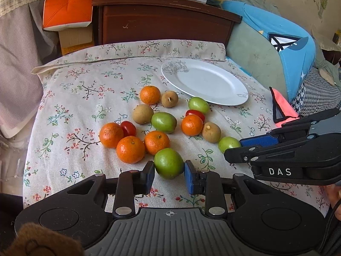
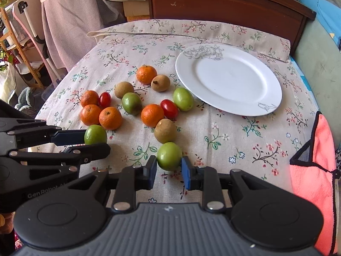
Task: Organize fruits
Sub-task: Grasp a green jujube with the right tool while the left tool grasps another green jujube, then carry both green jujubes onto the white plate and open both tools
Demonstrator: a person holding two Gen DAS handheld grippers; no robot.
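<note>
Two tongs, each straddling one green fruit: left tongs [image 1: 169,173] around fruit [image 1: 168,163], right tongs [image 2: 169,172] around fruit [image 2: 169,156]. Pads at fruit sides; real clench or not, cannot tell. Both fruits on cloth, nearer than plate [image 2: 270,93], which has nothing on it, probably sorting target.

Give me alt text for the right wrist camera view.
The right gripper closes its blue pads around a green fruit on a floral tablecloth. Beyond lie oranges, brown and green fruits, two red tomatoes and an empty white plate; at left, the left gripper holds another green fruit.
</note>
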